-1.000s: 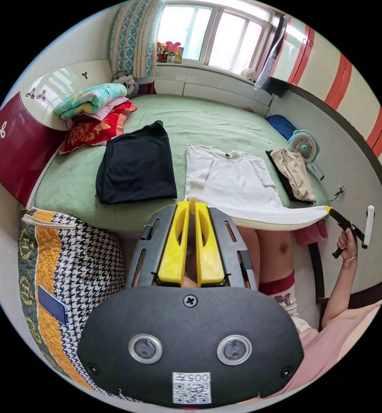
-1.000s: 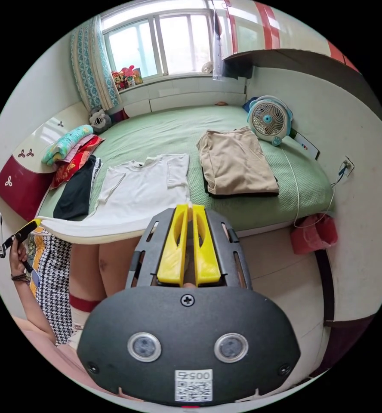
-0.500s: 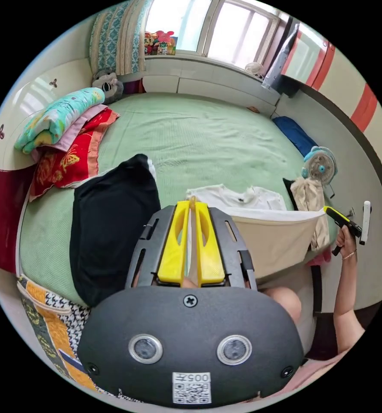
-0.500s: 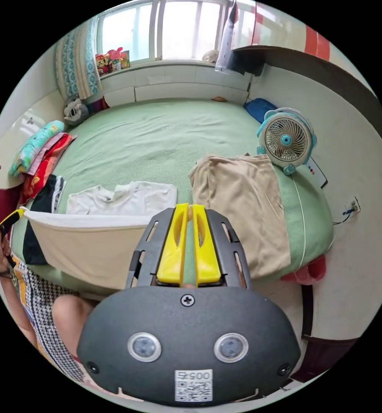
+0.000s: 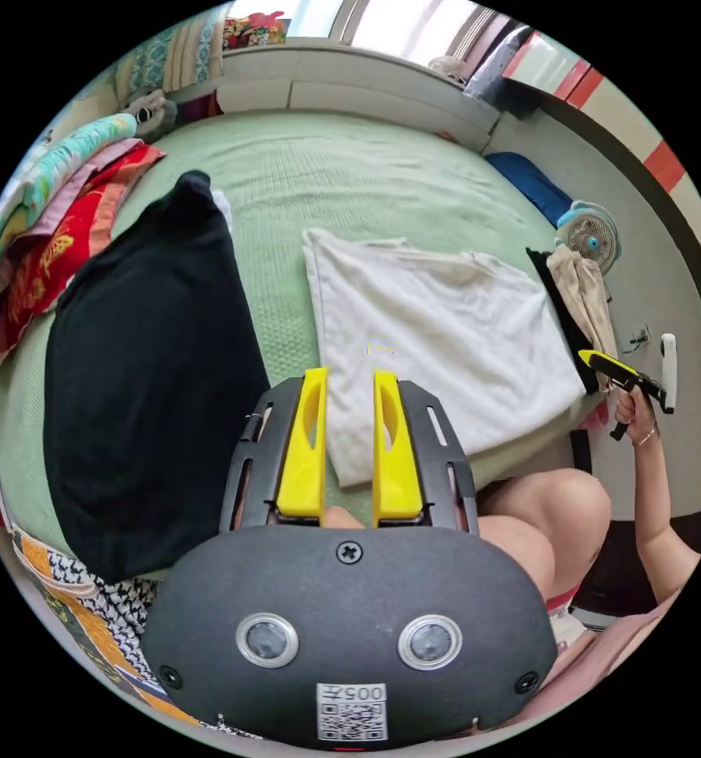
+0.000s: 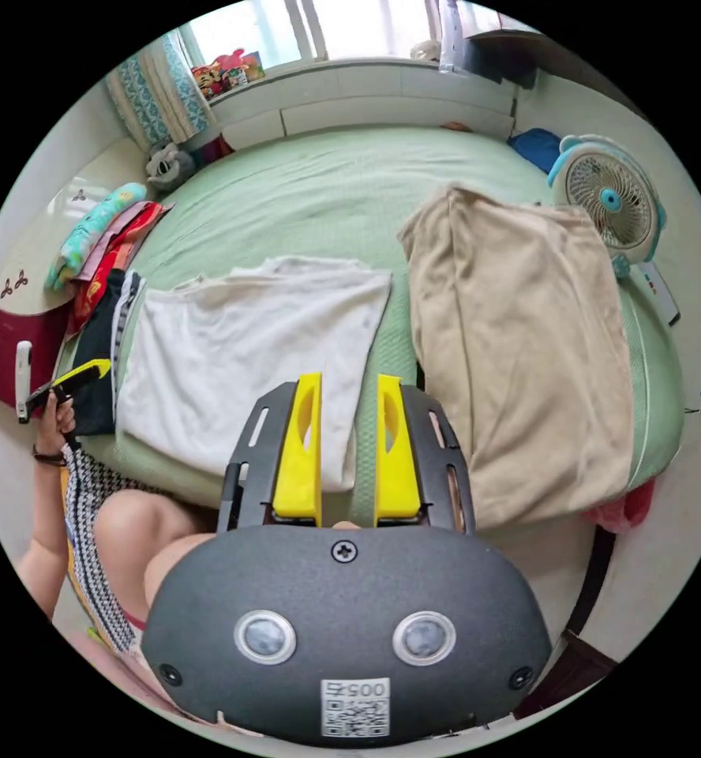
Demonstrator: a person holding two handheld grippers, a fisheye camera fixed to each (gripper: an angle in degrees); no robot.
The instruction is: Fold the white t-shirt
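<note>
both jaw pairs apart, gripping nothing: left gripper (image 5: 349, 379), right gripper (image 6: 349, 387). white t-shirt (image 5: 437, 339) lies doubled over, flat on the green bed (image 5: 366, 181), between the black garment (image 5: 145, 371) and the beige garment (image 6: 524, 347). risk: near hem sits at the bed edge, a pull toward the person could drag it off; a sloppy regrab could snag a neighbour. open room is the far side of the bed

No wording can be made out on anything here; nothing legible.
</note>
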